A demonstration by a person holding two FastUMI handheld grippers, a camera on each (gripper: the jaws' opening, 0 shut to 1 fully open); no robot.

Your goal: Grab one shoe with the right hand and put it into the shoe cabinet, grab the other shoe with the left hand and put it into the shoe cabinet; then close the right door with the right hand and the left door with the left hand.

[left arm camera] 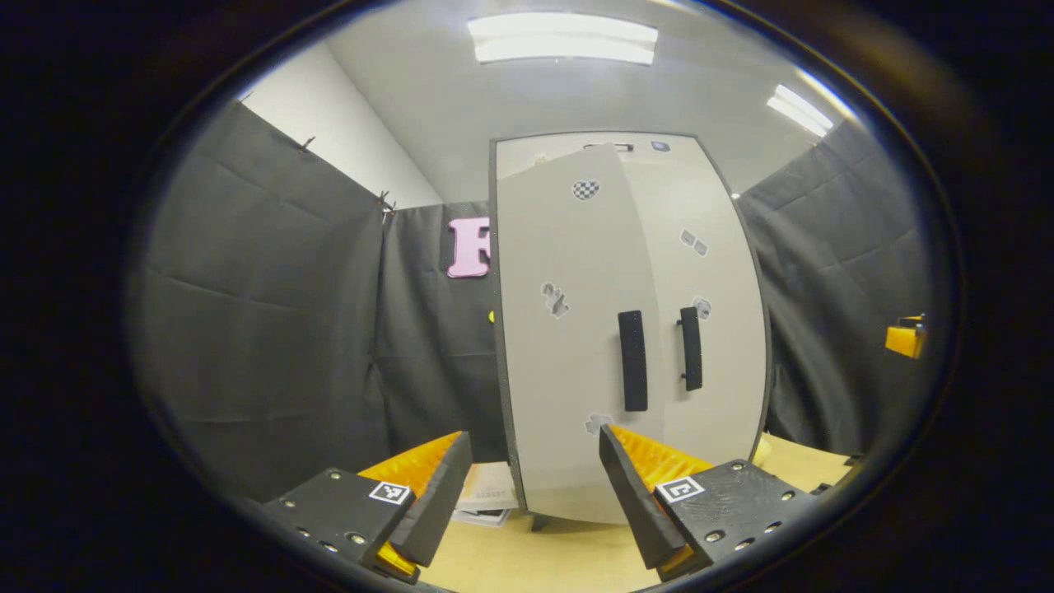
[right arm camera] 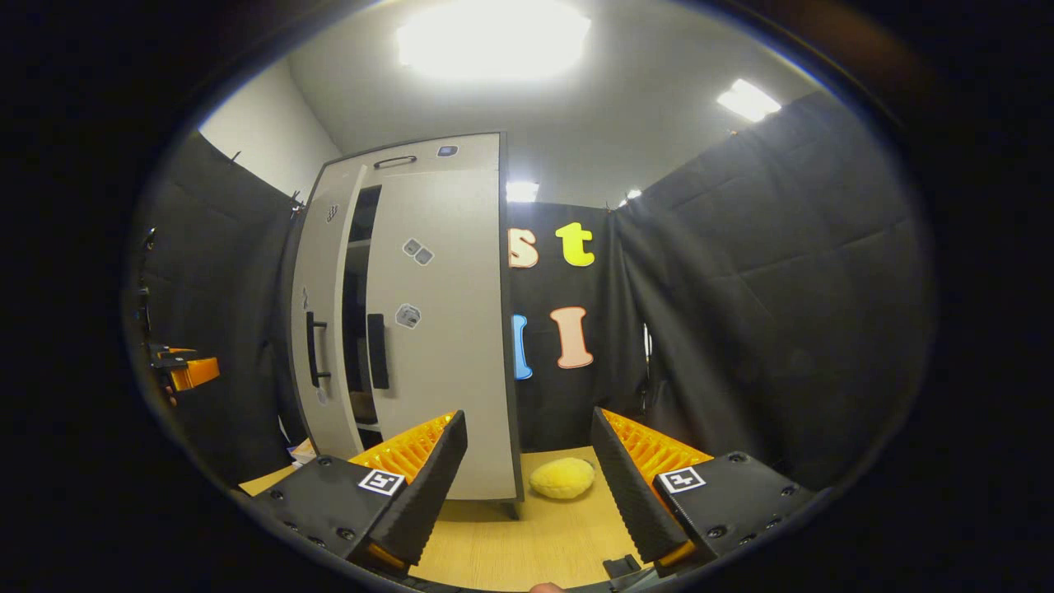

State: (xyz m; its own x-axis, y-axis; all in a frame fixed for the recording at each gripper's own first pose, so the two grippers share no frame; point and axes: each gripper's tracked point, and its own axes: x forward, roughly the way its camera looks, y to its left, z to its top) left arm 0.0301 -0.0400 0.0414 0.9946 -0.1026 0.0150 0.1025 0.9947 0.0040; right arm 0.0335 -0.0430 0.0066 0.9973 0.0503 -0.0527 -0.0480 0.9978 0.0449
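Hovering in front of the shoe cabinet (left arm camera: 576, 329), the left gripper (left arm camera: 535, 486) has its fingers spread wide with nothing between them, and the right gripper (right arm camera: 527, 478) is just the same, apart and empty. From the left gripper view the left door (left arm camera: 560, 346) sits straight ahead, swung most of the way in but not flush, its bottom edge just beyond the fingertips, with its black handle (left arm camera: 632, 360) up and a bit right of them. The right door (left arm camera: 708, 313) looks closed or very nearly, its own handle (left arm camera: 691, 348) right next to the other one. In the right gripper view you can see a dark gap (right arm camera: 360, 313) running between the two doors, so the left one is definitely still ajar, and the cabinet stands off to the left of those fingers. I'd guess the door is a light, stiff panel that swings easily on its hinges, so a flat push on the face near the handle edge should do, no pinching needed. The handle is a rigid bar if grabbing is preferred. There's a yellow fluffy thing (right arm camera: 562, 478) on the wooden floor (right arm camera: 527, 543) beside the cabinet's corner, between the right gripper's fingers but further out. Can't make out the shoes inside from here.
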